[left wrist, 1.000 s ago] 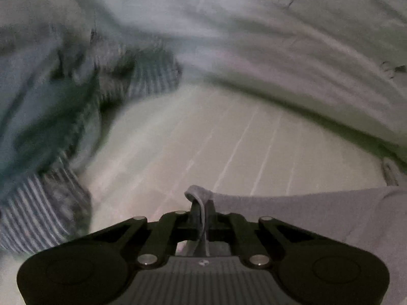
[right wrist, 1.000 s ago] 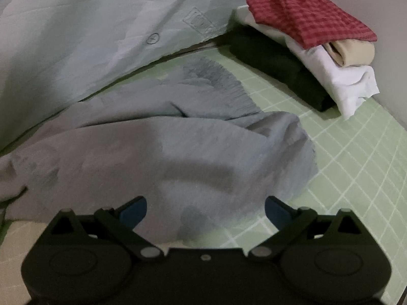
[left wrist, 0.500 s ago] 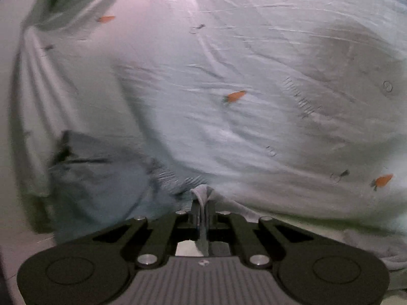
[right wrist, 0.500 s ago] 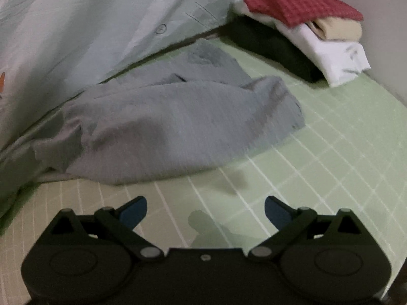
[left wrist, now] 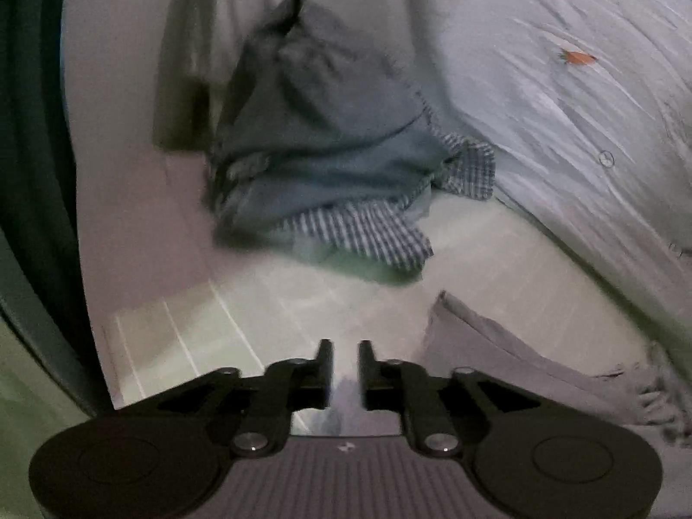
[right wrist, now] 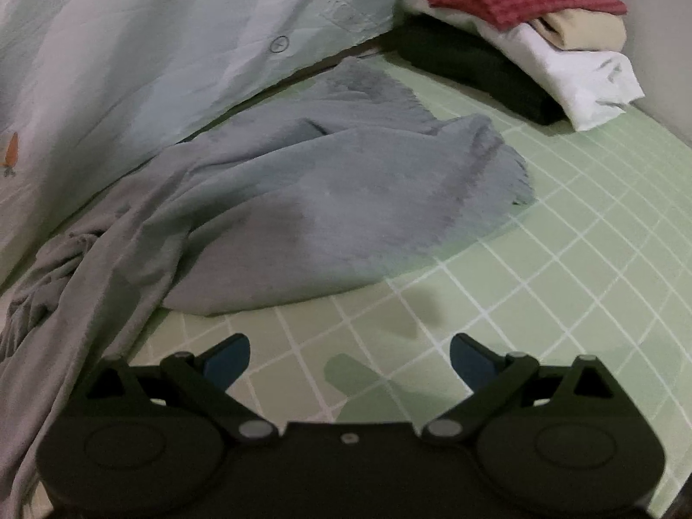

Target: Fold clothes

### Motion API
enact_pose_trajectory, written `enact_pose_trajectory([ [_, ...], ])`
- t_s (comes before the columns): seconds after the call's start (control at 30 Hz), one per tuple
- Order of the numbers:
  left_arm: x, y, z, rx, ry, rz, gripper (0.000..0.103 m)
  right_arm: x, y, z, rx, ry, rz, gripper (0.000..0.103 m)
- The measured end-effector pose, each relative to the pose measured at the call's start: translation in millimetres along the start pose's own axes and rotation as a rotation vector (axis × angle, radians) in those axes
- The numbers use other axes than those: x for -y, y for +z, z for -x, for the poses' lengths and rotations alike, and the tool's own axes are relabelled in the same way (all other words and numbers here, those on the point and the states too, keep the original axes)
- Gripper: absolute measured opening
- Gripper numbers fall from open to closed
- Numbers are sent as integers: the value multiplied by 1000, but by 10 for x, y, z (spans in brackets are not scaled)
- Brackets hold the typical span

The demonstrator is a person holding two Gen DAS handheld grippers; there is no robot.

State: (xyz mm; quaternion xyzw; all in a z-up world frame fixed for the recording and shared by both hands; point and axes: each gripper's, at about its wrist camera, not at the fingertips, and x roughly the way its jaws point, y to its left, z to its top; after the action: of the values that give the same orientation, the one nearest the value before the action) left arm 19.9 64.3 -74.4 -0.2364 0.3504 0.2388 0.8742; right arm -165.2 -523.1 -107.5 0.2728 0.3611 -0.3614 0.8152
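Observation:
A grey garment (right wrist: pixel 328 199) lies crumpled on the green gridded mat (right wrist: pixel 584 285), one long part trailing to the lower left. My right gripper (right wrist: pixel 349 357) is wide open and empty, just above the mat in front of the garment. In the left wrist view a corner of the same grey garment (left wrist: pixel 510 359) lies to the right of my left gripper (left wrist: pixel 345 357). The left gripper's jaws stand a small gap apart with nothing between them.
A heap of blue and striped clothes (left wrist: pixel 328 160) lies ahead of the left gripper by a wall. A pale carrot-print sheet (left wrist: pixel 575 99) hangs along the mat's edge, also in the right wrist view (right wrist: pixel 151 56). Folded clothes (right wrist: pixel 519 30) are stacked at the back right.
My left gripper has let go of the grey garment, opened a little and swung towards the blue and striped heap. The right gripper stayed open and drew back slightly from the garment.

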Motion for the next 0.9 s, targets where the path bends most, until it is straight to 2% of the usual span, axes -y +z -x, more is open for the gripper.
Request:
enact_pose_trajectory([
  [0.07, -17, -70, -65, -61, -24, 55, 28, -23, -3, -7, -3, 3, 5, 100],
  [0.17, -14, -210, -146, -124, -25, 114, 47, -48, -19, -8, -7, 7, 10, 100],
  [0.27, 2, -334, -194, -176, -39, 158, 48, -44, -36, -16, -15, 6, 7, 100],
  [0.4, 68, -388, -280, -194, -40, 160, 48, -23, -41, -34, -21, -1, -4, 100],
  [0.5, 117, -389, -323, -199, -39, 143, 41, 10, -17, -38, -15, 2, -30, 100],
  [0.53, 146, -383, -351, -207, -39, 125, 21, 48, 11, -38, -8, 13, -52, 98],
  [0.57, 172, -379, -372, -216, -33, 109, 12, 92, 44, -38, 0, 26, -77, 96],
  [0.6, 196, -376, -389, -225, -24, 95, 8, 137, 77, -38, 7, 39, -102, 93],
  [0.77, 246, -328, -436, -210, -10, 91, 5, 466, 317, -112, 67, 40, -290, 82],
  [0.83, 262, -297, -448, -200, -1, 96, 3, 638, 392, -212, 68, 35, -389, 73],
  [0.9, 271, -264, -450, -190, 8, 106, 2, 776, 451, -338, 55, 31, -474, 56],
])
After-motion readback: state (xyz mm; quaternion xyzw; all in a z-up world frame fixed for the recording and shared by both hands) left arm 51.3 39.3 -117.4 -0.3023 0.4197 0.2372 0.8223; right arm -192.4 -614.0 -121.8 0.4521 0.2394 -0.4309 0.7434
